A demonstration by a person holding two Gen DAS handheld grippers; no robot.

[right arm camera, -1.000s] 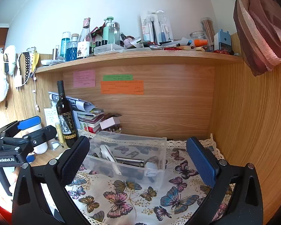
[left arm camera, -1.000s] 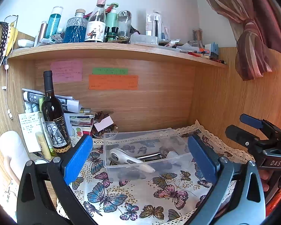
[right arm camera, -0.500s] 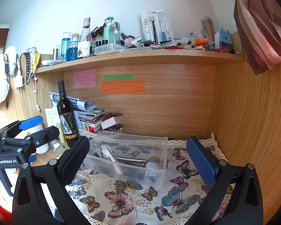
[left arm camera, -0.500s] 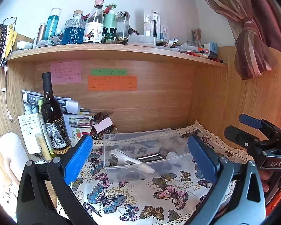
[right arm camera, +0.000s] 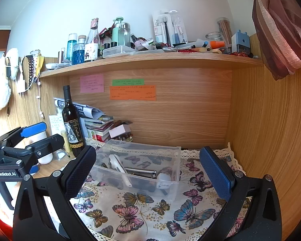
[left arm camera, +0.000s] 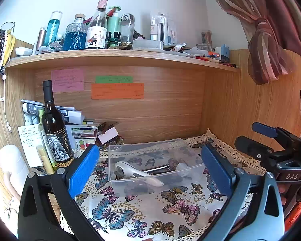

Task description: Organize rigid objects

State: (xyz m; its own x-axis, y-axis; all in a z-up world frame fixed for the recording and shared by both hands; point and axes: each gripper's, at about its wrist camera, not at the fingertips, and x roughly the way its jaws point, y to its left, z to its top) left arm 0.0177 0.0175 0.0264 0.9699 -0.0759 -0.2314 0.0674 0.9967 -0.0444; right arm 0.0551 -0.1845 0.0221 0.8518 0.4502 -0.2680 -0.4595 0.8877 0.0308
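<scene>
A clear plastic bin (left arm camera: 130, 147) (right arm camera: 177, 161) sits on the butterfly cloth (left arm camera: 142, 210) (right arm camera: 146, 210). It holds a white handled tool (left arm camera: 138, 171) (right arm camera: 119, 167), a metal bar (left arm camera: 156, 167) (right arm camera: 140, 170) and small dark items. My left gripper (left arm camera: 150, 170) is open and empty, held back from the bin. My right gripper (right arm camera: 147, 172) is open and empty, also short of the bin. Each gripper shows at the edge of the other's view: right gripper (left arm camera: 271, 140), left gripper (right arm camera: 30, 138).
A wine bottle (left arm camera: 55, 128) (right arm camera: 72, 122) stands left of the bin beside stacked papers and books (left arm camera: 80, 126). The shelf above (left arm camera: 120, 57) is crowded with bottles and small items. Wood walls close the back and right. A curtain (left arm camera: 266, 46) hangs at right.
Both views have shifted only slightly; the grippers stay open and the bin's contents have not moved.
</scene>
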